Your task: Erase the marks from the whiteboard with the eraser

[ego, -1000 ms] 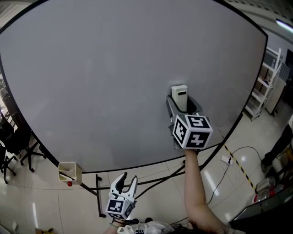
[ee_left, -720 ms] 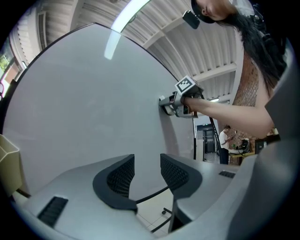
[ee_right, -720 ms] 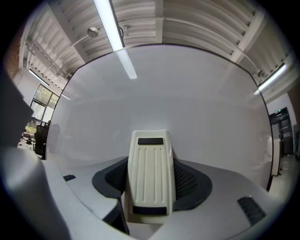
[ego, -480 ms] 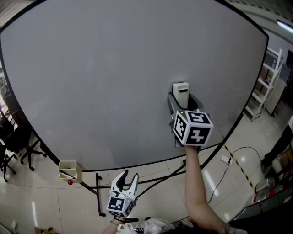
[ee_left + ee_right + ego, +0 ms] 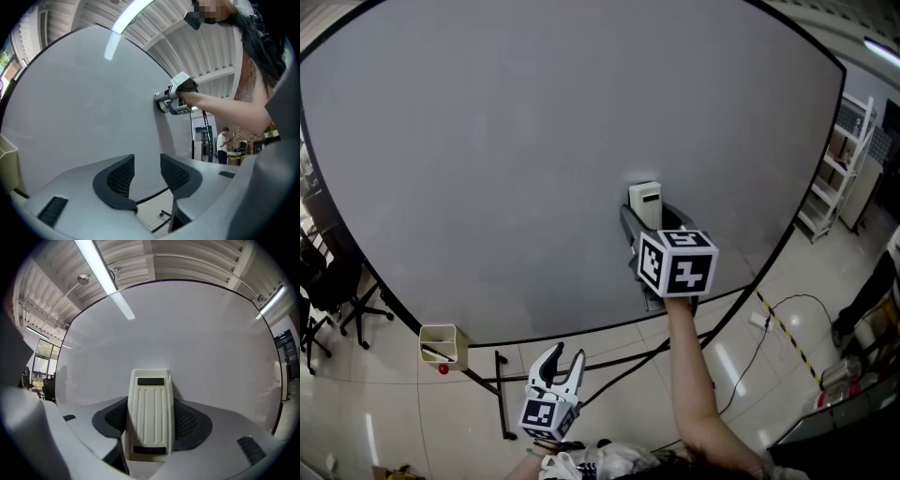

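Pinched between the jaws of the right hand-held gripper (image 5: 649, 223): a cream, ribbed, oblong plastic eraser (image 5: 150, 399), clamped by its two long sides with the ribbed back facing the camera. Set against the lower right part of the large pale grey whiteboard (image 5: 516, 141), seemingly with the wiping face flat on the surface, though actual contact hard to confirm. Long axis in line with the jaws, free end pointing up the whiteboard and away from the wrist, so nothing to reach for: eraser already in hand and straight ahead of the grip. Left hand-held gripper (image 5: 559, 362) spread and empty, hanging below the whiteboard's lower edge, well apart from the eraser and clearly the farther of the two. No marks to be made out anywhere on the whiteboard, in any view; probably little or nothing left to wipe, or only traces too faint to show. For a coming stroke, likely best swept sideways, across the long axis, to cover the widest band.
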### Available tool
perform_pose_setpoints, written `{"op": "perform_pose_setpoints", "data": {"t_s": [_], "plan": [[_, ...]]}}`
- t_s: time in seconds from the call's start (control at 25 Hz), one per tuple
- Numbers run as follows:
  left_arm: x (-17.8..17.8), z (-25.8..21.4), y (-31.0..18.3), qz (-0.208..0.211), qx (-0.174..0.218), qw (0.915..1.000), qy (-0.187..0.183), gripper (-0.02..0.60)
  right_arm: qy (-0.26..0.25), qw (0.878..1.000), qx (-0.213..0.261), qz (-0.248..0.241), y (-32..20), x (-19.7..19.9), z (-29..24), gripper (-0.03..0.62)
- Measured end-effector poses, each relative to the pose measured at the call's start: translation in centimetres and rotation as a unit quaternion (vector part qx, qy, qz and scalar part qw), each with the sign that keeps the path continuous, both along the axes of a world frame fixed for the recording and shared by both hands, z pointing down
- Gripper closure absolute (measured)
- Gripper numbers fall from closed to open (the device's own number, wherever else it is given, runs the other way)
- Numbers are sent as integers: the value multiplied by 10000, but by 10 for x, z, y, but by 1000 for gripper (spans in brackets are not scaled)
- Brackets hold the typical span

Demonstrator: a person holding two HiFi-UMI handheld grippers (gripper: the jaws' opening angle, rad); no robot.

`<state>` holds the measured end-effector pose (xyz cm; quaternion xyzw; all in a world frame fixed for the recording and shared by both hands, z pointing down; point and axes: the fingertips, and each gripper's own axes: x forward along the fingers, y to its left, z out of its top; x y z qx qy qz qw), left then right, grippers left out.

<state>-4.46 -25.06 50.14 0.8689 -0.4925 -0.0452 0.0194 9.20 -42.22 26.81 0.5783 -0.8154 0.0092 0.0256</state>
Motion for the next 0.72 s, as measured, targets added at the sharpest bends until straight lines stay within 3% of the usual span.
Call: {"op": "perform_pose_setpoints", "data": {"t_s": [0.2, 0.28, 0.4, 0.48, 0.64, 0.72], "plan": [[-10, -2, 3, -116, 2, 9999, 70, 428, 506, 9882, -1438, -114, 5, -22, 141, 322], [-15, 1, 6, -156, -39, 9998, 83, 428, 682, 9884, -1355, -51, 4, -19, 133, 322], [-19, 3, 7, -206, -123, 9997, 105, 430, 317, 9974, -653, -46, 1, -16, 52, 322], [-21, 6, 4, -216, -105, 9997, 59, 428, 256, 9986, -473, 14, -1, -16, 30, 322], [-23, 0, 4, -240, -94, 9996, 133, 428, 594, 9895, -1317, 11, 1, -24, 118, 322], [-24, 2, 6, -222, -107, 9996, 134, 428, 810, 9860, -1457, 12, 5, -27, 139, 322]]}}
